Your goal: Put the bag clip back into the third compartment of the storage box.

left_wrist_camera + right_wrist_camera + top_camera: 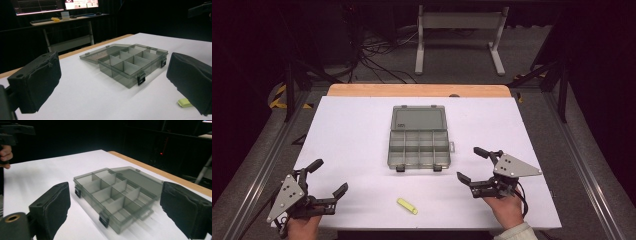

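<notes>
While the yellow piece (pixel 407 206) lies alone on the white table (pixel 352 130), near the front edge and a little left of centre, nothing holds or touches it. It is a short bar, and its long axis runs slantwise, from upper left to lower right in the high view. Beyond it, well apart toward the middle of the table, sits the grey box (pixel 418 150), lid thrown back flat and the divided compartments showing no contents, its two black latches facing the piece.

Seen from the left gripper view, the piece (pixel 185 102) peeps out low beside the right-hand jaw, so it lies ahead and off to that side of the left gripper (pixel 328 186), not between the jaws. That gripper rests at the front left corner with its jaws spread wide and nothing in them. The right gripper (pixel 475 164) sits at the front right, jaws also spread wide and bare, aimed at the box rather than at the piece.

Judging by the high view, the left gripper's nearer fingertip stands closer to the piece than the right one does, and both would approach from the side. Whichever hand goes, I judge that the jaws must turn to close across the bar's short width, since a grip along its length would likely miss it or push it away.
</notes>
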### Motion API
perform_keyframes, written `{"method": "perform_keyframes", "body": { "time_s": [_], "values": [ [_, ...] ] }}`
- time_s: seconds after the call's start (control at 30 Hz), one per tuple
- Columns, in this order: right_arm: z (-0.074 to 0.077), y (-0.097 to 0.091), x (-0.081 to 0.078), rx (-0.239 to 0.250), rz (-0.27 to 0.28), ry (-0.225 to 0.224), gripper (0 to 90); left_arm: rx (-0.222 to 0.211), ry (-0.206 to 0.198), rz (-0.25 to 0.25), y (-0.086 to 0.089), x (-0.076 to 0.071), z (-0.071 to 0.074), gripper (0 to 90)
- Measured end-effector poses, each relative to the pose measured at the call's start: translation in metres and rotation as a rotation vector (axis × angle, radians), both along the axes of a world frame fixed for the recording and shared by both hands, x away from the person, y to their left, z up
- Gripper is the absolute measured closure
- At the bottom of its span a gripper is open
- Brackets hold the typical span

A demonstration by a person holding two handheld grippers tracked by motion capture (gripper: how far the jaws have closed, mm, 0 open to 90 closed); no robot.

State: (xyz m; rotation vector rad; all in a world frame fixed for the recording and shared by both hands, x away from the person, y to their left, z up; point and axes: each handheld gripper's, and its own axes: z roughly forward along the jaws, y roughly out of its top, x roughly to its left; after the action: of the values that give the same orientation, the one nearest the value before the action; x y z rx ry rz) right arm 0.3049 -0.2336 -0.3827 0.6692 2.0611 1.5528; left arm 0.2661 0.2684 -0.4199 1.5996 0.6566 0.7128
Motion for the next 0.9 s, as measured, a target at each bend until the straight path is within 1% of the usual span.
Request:
{"method": "perform_keyframes", "body": {
  "time_s": [0.1,0.17,0.2,0.33,0.37,0.5,0.57,0.6,0.77,0.83,0.9],
  "values": [
    [0.005,0.014,0.005,-0.009,0.040,0.009,11.3,0.005,0.004,0.000,0.002,0.000,0.000,0.2],
    [0.007,0.021,0.008,-0.013,0.064,0.016,11.8,-0.004,0.005,0.004,0.003,0.000,0.000,0.2],
    [0.008,0.024,0.009,-0.015,0.073,0.024,12.0,-0.002,0.003,0.003,0.003,0.000,0.000,0.2],
    [0.012,0.041,0.014,-0.034,0.112,0.030,13.4,-0.002,0.004,0.002,0.003,0.000,0.000,0.2],
    [0.012,0.041,0.014,-0.034,0.112,0.030,13.4,-0.002,0.000,0.001,0.003,0.000,0.000,0.2],
    [0.017,0.057,0.017,-0.053,0.148,0.035,13.5,-0.002,0.001,0.003,0.004,0.000,0.000,0.2],
    [0.019,0.062,0.018,-0.055,0.159,0.037,13.6,-0.002,0.002,0.008,0.005,0.000,0.000,0.2],
    [0.020,0.065,0.019,-0.060,0.168,0.036,13.6,-0.013,0.001,0.009,0.005,0.000,0.000,0.2],
    [0.025,0.083,0.021,-0.077,0.213,0.037,13.6,-0.017,0.005,0.010,0.006,0.001,0.000,0.2],
    [0.025,0.085,0.021,-0.082,0.219,0.033,13.7,-0.016,0.004,0.009,0.005,0.001,0.000,0.2],
    [0.026,0.090,0.023,-0.090,0.229,0.046,13.7,-0.012,0.003,0.009,0.005,0.001,-0.001,0.2]
  ]
}}
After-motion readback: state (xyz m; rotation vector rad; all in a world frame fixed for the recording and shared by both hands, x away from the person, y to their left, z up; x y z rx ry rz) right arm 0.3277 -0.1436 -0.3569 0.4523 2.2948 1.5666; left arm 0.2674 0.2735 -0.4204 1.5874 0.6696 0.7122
